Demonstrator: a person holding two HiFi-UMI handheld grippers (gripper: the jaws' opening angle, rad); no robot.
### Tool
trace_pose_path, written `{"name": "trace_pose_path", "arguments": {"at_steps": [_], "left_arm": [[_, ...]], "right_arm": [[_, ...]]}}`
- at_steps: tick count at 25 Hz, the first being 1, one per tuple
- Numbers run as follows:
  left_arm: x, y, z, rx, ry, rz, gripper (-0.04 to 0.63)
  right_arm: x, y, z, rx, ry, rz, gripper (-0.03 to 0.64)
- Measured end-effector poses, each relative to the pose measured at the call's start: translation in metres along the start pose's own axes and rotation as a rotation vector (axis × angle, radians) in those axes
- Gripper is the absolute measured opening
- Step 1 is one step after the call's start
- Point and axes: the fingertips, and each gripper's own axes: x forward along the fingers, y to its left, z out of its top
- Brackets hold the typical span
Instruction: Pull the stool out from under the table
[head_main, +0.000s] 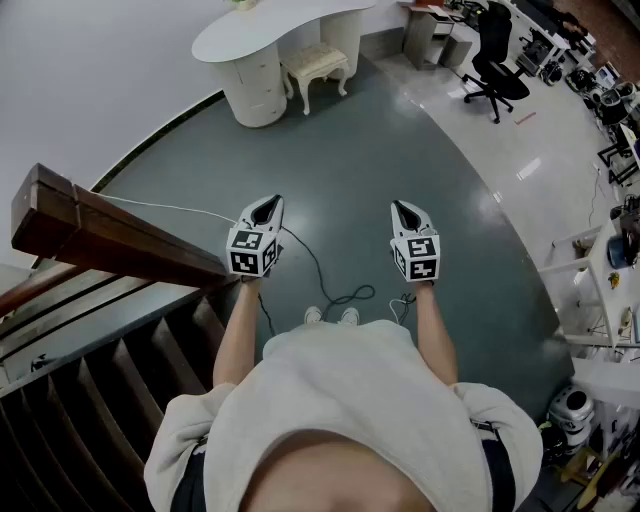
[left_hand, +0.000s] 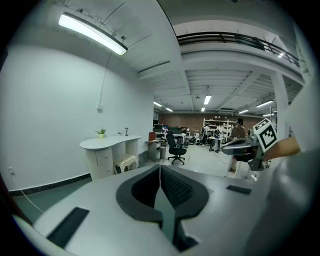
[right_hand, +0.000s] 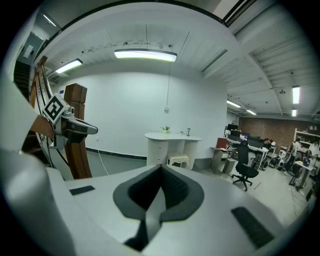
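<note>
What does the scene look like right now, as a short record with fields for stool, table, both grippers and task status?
stool: cream stool, tucked under the table, far across the floor from the person
table: white curved table by the wall
left gripper: jaws together, nothing between them
right gripper: jaws together, nothing between them
task status: not yet started; neither gripper touches the stool

Dark grey-green smooth floor (head_main: 380, 150) under me. The white curved-top table (head_main: 262, 35) stands on it well ahead, the cream cushioned stool (head_main: 316, 65) tucked partly beneath. A thin black cable (head_main: 322, 275) loops near my white shoes (head_main: 348, 316).
</note>
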Motion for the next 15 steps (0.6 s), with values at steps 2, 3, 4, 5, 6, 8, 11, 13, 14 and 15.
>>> {"name": "trace_pose_path", "arguments": {"at_steps": [2, 3, 4, 5, 6, 8, 11, 13, 14, 15], "left_arm": [[0.002, -0.004, 0.000, -0.001, 0.001, 0.001, 0.014], [0.003, -0.005, 0.000, -0.002, 0.001, 0.002, 0.014], [0.004, -0.007, 0.000, -0.004, 0.001, 0.003, 0.014], [0.005, -0.007, 0.000, -0.006, 0.000, 0.004, 0.014], [0.005, -0.009, -0.001, -0.008, -0.001, 0.006, 0.014], [0.007, -0.012, -0.001, -0.012, -0.002, 0.010, 0.014], [0.008, -0.019, 0.001, -0.013, -0.005, 0.018, 0.014], [0.009, -0.025, 0.002, -0.015, -0.011, 0.018, 0.015], [0.009, -0.028, 0.003, -0.018, -0.019, 0.013, 0.015], [0.010, -0.032, 0.005, -0.022, -0.031, 0.006, 0.020]], "right_arm": [[-0.002, -0.004, -0.002, 0.002, 0.000, -0.001, -0.005], [-0.002, -0.006, -0.002, 0.002, 0.000, -0.001, -0.005], [-0.002, -0.008, -0.003, 0.002, 0.000, -0.001, -0.003], [-0.003, -0.009, -0.004, 0.002, 0.002, 0.000, -0.005], [-0.003, -0.010, -0.005, 0.002, 0.003, 0.001, -0.005], [-0.005, -0.013, -0.007, -0.001, 0.005, 0.003, -0.005], [-0.009, -0.020, -0.009, -0.003, 0.000, 0.001, -0.003], [-0.014, -0.025, -0.008, 0.015, -0.021, 0.003, -0.003], [-0.016, -0.027, -0.008, 0.034, -0.037, 0.010, -0.003], [-0.018, -0.029, -0.008, 0.055, -0.052, 0.022, -0.003]]}}
